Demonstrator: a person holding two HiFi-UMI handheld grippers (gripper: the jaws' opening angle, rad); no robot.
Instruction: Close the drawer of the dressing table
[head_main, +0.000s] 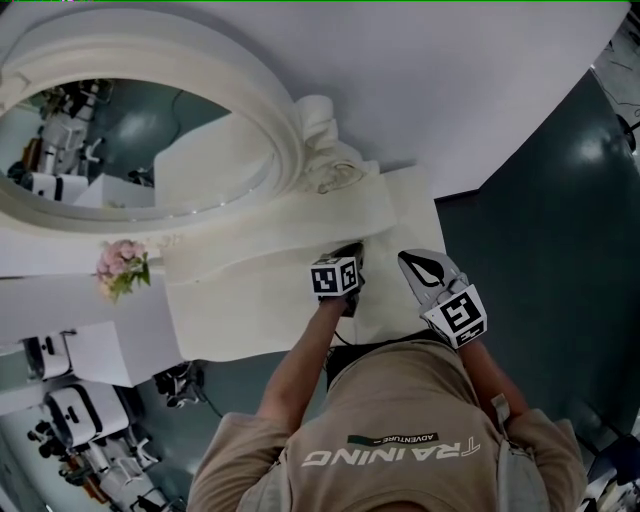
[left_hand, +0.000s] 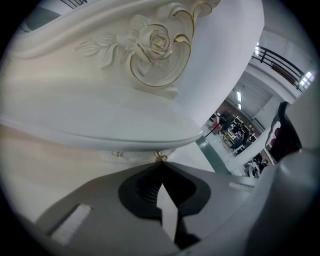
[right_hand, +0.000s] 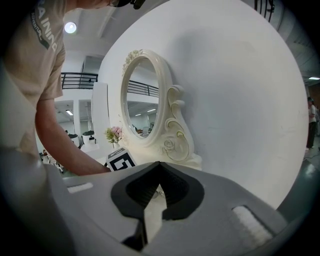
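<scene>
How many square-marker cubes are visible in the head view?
2: one cube on the left gripper at the dressing table, the other on the right gripper beside it.

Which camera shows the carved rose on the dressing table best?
The left gripper view: the carved rose sits close and sharp, its gold edging clear. The right gripper view shows the rose small and distant; the head view shows it only faintly, from above.
</scene>
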